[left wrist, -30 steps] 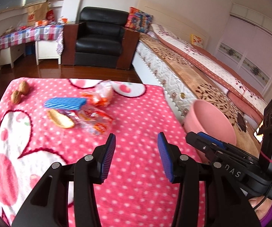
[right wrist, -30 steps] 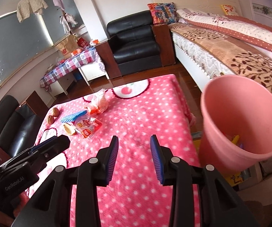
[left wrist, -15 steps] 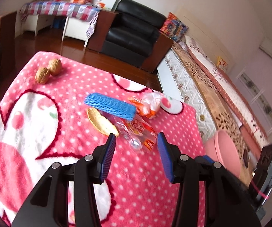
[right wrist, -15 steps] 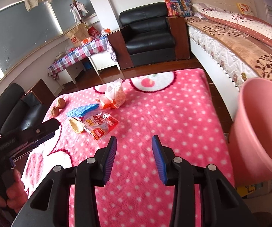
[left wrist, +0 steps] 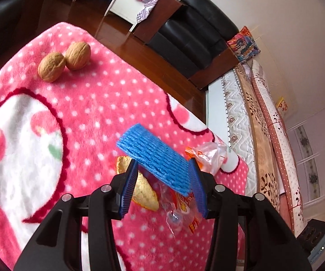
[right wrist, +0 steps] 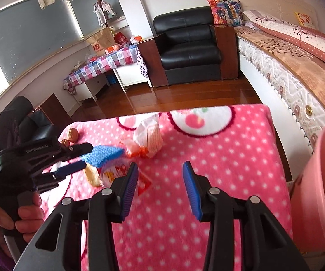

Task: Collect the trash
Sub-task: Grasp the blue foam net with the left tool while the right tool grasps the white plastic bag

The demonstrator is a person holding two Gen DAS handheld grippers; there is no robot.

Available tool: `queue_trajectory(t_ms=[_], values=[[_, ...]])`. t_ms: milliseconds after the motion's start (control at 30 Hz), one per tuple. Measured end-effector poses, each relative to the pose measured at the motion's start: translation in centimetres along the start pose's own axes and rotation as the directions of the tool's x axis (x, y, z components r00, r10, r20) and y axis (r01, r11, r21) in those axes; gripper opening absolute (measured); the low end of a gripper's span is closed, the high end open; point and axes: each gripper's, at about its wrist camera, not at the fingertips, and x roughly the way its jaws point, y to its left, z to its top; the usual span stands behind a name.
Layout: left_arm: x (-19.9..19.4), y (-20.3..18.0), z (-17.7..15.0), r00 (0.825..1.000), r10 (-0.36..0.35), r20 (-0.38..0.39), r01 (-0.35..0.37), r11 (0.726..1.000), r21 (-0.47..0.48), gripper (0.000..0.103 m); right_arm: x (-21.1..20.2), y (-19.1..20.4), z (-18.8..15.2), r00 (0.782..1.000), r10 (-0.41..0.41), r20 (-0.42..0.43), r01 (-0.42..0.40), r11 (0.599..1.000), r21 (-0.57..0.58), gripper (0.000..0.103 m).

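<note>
Left claw spread apart astride the blue foam net, not yet pinching, among wrappers on the desk; right claw opening, empty, beside the pink bin, presumably ready for drops.

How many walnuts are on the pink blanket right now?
2. One walnut and a second walnut lie touching each other near the blanket's far left edge, apart from the wrapper pile. More could be hidden under the wrappers.
</note>
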Motion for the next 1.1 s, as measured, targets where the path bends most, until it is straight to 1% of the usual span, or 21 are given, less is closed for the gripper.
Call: queue_trajectory(t_ms=[167,233,300,367,400,467,600,700,833,900,967,1000,1100], values=[[0.8,0.5,0.5,1.000,0.019,-0.006,-0.019,0.999,-0.033,0.046,2.0,0.5,1.1,1.000,0.013,-0.010,-0.013,1.000,-0.005,0.041],[0.8,0.6,0.7,1.000,0.022,0.008,-0.021,0.999,-0.029,0.037,2.8,0.7,1.4,1.000,0.015,-0.013,-0.015,1.000,-0.008,0.041],[0.8,0.6,0.9,0.999,0.029,0.015,-0.029,1.000,-0.013,0.022,3.6,0.8,1.8,1.000,0.013,-0.015,-0.013,1.000,-0.012,0.041],[0.7,0.7,0.9,0.999,0.032,0.021,-0.032,0.999,-0.005,0.013,4.4,0.9,2.2,1.000,0.012,-0.023,-0.012,1.000,-0.010,0.043],[0.5,0.8,0.9,0.999,0.031,0.025,-0.031,1.000,-0.001,0.009,4.8,0.8,2.3,1.000,0.012,-0.026,-0.012,1.000,-0.008,0.045],[0.1,0.9,0.9,0.999,0.024,0.035,-0.025,1.000,0.013,0.006,5.6,0.8,2.6,0.999,0.014,-0.035,-0.015,1.000,-0.003,0.046],[-1.3,0.6,0.6,0.998,0.002,0.060,-0.005,0.999,0.054,0.006,7.3,1.0,3.0,0.998,0.025,-0.057,-0.024,1.000,0.011,0.046],[-2.2,0.2,0.3,0.997,0.007,0.077,-0.014,0.996,0.093,0.006,8.4,1.3,3.2,0.997,0.020,-0.068,-0.019,1.000,0.009,0.047],[-3.5,-0.4,-0.3,0.994,0.012,0.108,-0.028,0.989,0.146,0.006,9.3,1.8,3.5,0.997,0.035,-0.067,-0.035,0.999,-0.006,0.047],[-4.1,-0.7,-0.6,0.993,0.009,0.121,-0.029,0.986,0.166,0.006,9.5,2.2,3.6,0.995,0.057,-0.083,-0.059,0.998,-0.013,0.038],[-4.4,-0.9,-0.9,0.992,0.002,0.125,-0.024,0.984,0.176,0.006,9.3,2.3,3.5,0.994,0.063,-0.090,-0.065,0.998,-0.015,0.036],[-4.6,-0.9,-1.0,0.992,-0.004,0.125,-0.019,0.984,0.177,0.006,9.1,2.3,3.4,0.993,0.073,-0.096,-0.075,0.997,-0.016,0.029],[-5.0,-1.1,-1.4,0.992,-0.013,0.123,-0.009,0.984,0.180,0.006,8.1,2.2,3.2,0.992,0.085,-0.096,-0.086,0.996,-0.013,0.029]])
